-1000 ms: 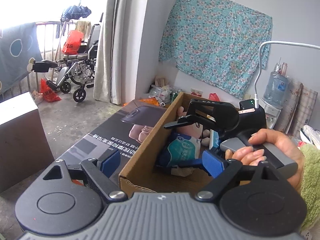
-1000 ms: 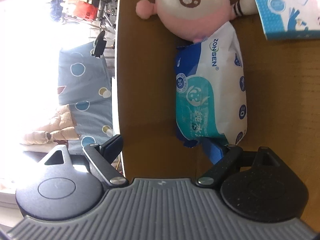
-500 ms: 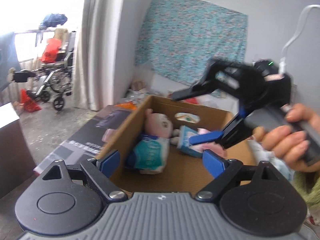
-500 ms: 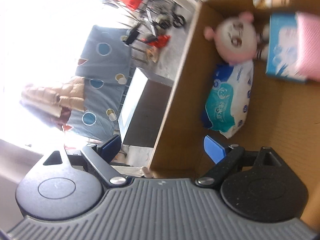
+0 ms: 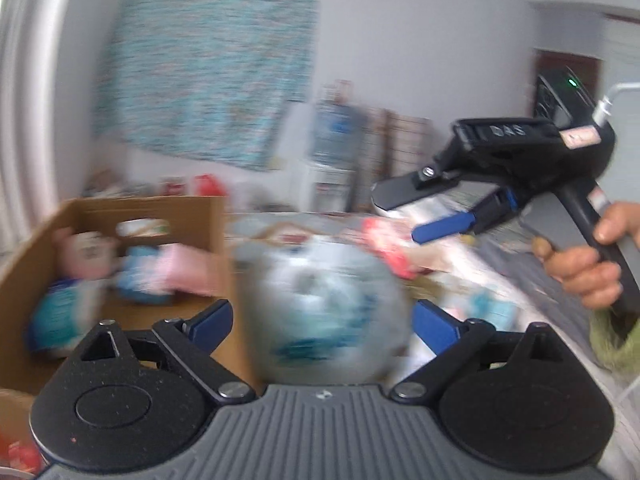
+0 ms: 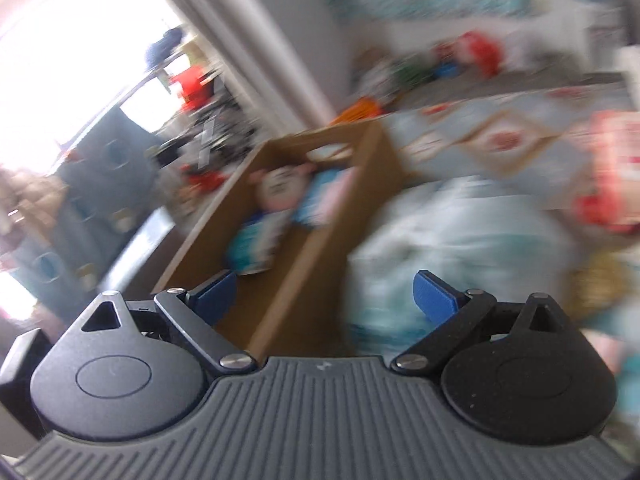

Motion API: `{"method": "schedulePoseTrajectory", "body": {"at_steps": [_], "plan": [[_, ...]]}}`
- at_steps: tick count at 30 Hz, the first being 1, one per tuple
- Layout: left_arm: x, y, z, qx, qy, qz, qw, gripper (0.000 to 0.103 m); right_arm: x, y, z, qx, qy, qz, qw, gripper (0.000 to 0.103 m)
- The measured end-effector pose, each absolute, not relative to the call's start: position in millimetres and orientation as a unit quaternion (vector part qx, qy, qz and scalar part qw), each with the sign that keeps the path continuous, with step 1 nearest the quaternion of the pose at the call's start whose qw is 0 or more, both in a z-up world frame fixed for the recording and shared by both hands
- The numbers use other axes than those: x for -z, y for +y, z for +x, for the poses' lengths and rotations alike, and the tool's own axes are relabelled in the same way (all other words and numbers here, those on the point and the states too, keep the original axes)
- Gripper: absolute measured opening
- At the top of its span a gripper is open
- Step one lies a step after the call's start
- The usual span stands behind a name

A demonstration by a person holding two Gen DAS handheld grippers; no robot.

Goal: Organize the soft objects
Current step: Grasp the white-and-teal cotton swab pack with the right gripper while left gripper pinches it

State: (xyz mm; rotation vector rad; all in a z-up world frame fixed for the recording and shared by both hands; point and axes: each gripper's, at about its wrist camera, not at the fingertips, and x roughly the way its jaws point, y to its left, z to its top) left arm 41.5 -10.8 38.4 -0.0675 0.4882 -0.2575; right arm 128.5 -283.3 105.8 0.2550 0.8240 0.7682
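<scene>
A cardboard box stands at the left, holding a pink plush doll, a wipes pack, a blue tissue pack and a pink item. A blurred pale bundle with teal print lies right of the box, framed by the wide jaws of my left gripper, which are still opening. The blur hides whether the pads touch it. A hand holds my right gripper above the bed at the right. Its jaws are opening with nothing between them. In the right wrist view my right gripper faces the box and bundle.
A patterned bed cover spreads to the right, with a red and white item on it. A floral cloth hangs on the wall beside a water dispenser. A fuzzy green thing sits at the right edge.
The right gripper has come up out of the box and moved right, over the bed. The left view has swung right, and the pale bundle now fills its middle. Both views are now blurred.
</scene>
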Motion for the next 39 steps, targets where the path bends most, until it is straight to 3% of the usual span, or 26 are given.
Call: {"method": "schedulePoseTrajectory", "body": {"at_steps": [8, 13, 15, 23, 30, 34, 38, 39], "plan": [[-5.5, -103.3, 71.6, 0.231, 0.248, 0.005, 0.941, 0.098, -59.4, -408.6, 118.3, -0.23, 0.369, 0.134, 0.89, 0.095], [11.5, -144.6, 97.7, 0.252, 0.236, 0.029, 0.938, 0.097, -12.1, -455.1, 136.8, -0.172, 0.401, 0.174, 0.883, 0.094], [18.1, -161.3, 108.0, 0.258, 0.235, 0.045, 0.936, 0.091, 8.3, -461.9, 148.9, -0.164, 0.414, 0.198, 0.873, 0.09], [38.9, -210.4, 140.7, 0.27, 0.248, 0.105, 0.924, 0.059, 55.9, -463.8, 192.6, -0.124, 0.463, 0.231, 0.847, 0.058], [57.8, -242.6, 163.6, 0.269, 0.266, 0.15, 0.913, 0.033, 75.8, -470.0, 217.9, -0.097, 0.487, 0.242, 0.834, 0.049], [67.0, -254.3, 173.0, 0.265, 0.275, 0.168, 0.909, 0.03, 83.7, -469.3, 227.5, -0.096, 0.488, 0.25, 0.831, 0.045], [73.5, -264.2, 183.0, 0.254, 0.287, 0.183, 0.905, 0.031, 89.2, -474.2, 231.9, -0.105, 0.48, 0.266, 0.829, 0.023], [75.0, -265.7, 185.6, 0.249, 0.291, 0.184, 0.905, 0.031, 89.6, -475.8, 231.3, -0.108, 0.477, 0.272, 0.829, 0.021]]}}
